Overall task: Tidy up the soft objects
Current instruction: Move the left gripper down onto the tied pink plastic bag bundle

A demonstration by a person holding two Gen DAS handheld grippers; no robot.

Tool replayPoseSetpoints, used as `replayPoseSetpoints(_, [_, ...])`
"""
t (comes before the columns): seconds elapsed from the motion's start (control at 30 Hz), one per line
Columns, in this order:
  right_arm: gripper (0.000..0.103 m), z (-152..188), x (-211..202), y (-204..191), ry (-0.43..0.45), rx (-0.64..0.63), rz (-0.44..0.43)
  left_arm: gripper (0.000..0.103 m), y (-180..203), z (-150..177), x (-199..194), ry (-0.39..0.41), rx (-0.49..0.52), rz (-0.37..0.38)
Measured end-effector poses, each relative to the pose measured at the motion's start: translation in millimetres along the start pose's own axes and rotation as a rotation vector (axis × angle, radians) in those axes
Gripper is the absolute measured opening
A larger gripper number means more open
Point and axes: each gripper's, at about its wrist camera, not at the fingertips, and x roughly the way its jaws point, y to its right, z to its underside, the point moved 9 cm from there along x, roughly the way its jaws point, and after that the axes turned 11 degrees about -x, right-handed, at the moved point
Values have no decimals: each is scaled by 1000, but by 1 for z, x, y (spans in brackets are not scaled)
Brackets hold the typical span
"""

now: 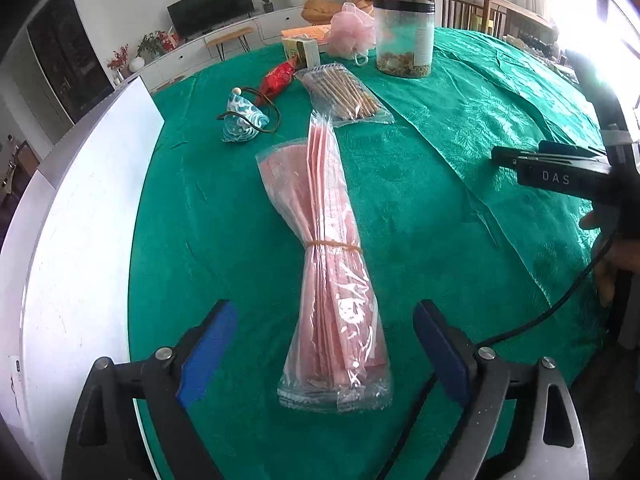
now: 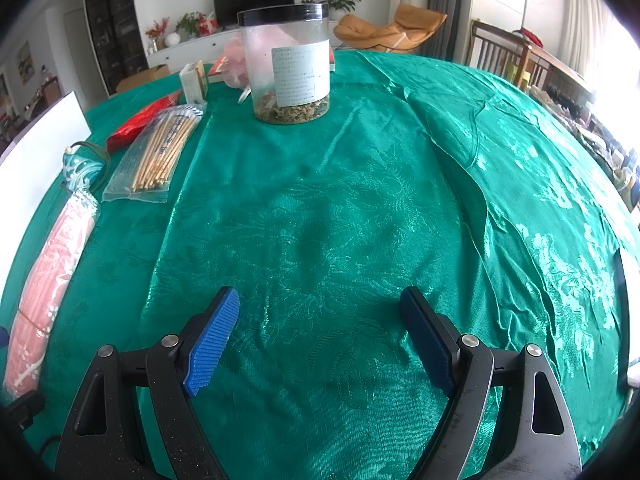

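On the green tabletop (image 1: 440, 128) the pink bagged bundle (image 1: 332, 264) lies loose between the wide-open left hand-held gripper (image 1: 324, 352); right hand-held gripper (image 2: 320, 336) gapes empty. Sorting looks barely begun.

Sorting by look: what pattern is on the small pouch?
White wave swirls on teal; the small pouch shows best in the left wrist view.

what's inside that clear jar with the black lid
The jar holds a shallow layer of brownish dried bits at its bottom; otherwise it looks empty. Its white label hides part of the inside.
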Motion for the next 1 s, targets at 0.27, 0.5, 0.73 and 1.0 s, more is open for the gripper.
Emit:
replayPoseSetpoints(0.27, [85, 0, 0, 0, 0, 0, 0, 92, -7, -35, 50, -38, -121, -4])
replayPoseSetpoints(0.5, [85, 0, 0, 0, 0, 0, 0, 95, -55, -36, 56, 7, -295, -40])
replayPoseSetpoints(0.73, [84, 0, 0, 0, 0, 0, 0, 103, -59, -33, 56, 63, -296, -43])
replayPoseSetpoints(1.0, [85, 0, 0, 0, 0, 0, 0, 103, -60, -32, 56, 68, -299, -45])
